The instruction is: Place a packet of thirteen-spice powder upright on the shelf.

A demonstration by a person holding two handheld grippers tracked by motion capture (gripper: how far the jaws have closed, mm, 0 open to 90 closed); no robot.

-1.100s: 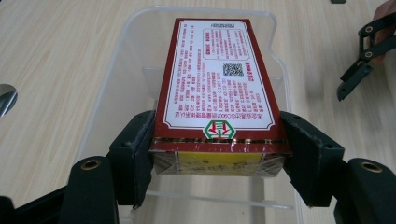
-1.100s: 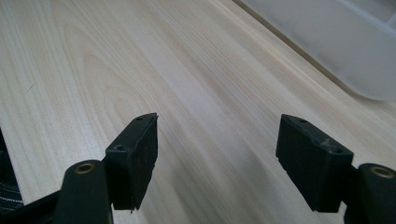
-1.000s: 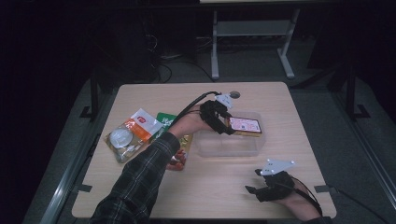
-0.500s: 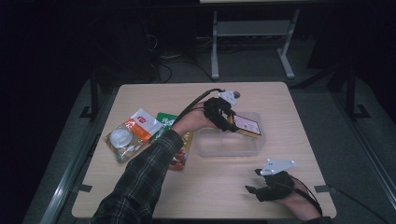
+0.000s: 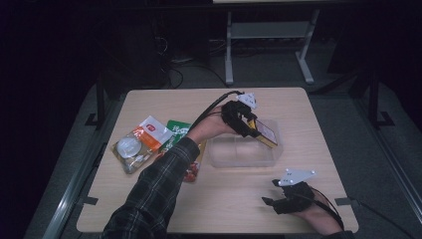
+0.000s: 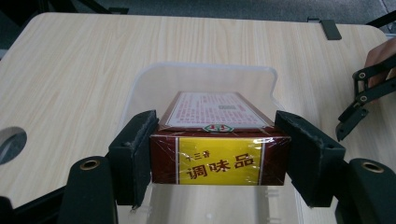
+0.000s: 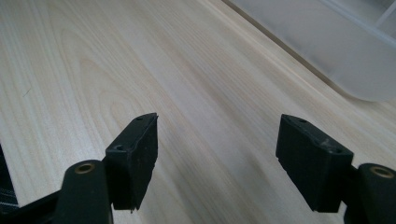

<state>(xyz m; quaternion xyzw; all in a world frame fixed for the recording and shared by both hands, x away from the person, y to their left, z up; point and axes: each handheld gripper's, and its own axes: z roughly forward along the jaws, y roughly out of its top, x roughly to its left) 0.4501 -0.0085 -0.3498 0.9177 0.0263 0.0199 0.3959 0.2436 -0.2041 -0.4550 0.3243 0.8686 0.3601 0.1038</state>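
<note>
Left gripper (image 6: 219, 154) clamps seasoning box (image 6: 217, 140) | long axis away, tilted | right gripper (image 7: 217, 154) wide

The left gripper (image 5: 251, 127) reaches forward on an outstretched arm (jaws clamped), while the right gripper (image 5: 271, 191) rests low, jaws apart.

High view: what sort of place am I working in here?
Probably a lab or recording workspace, not a kitchen: a bare wooden table stands on a grey floor in a dark room, a metal-framed stand and loose cables lie behind it, and snack packets sit beside a clear tub.
</note>
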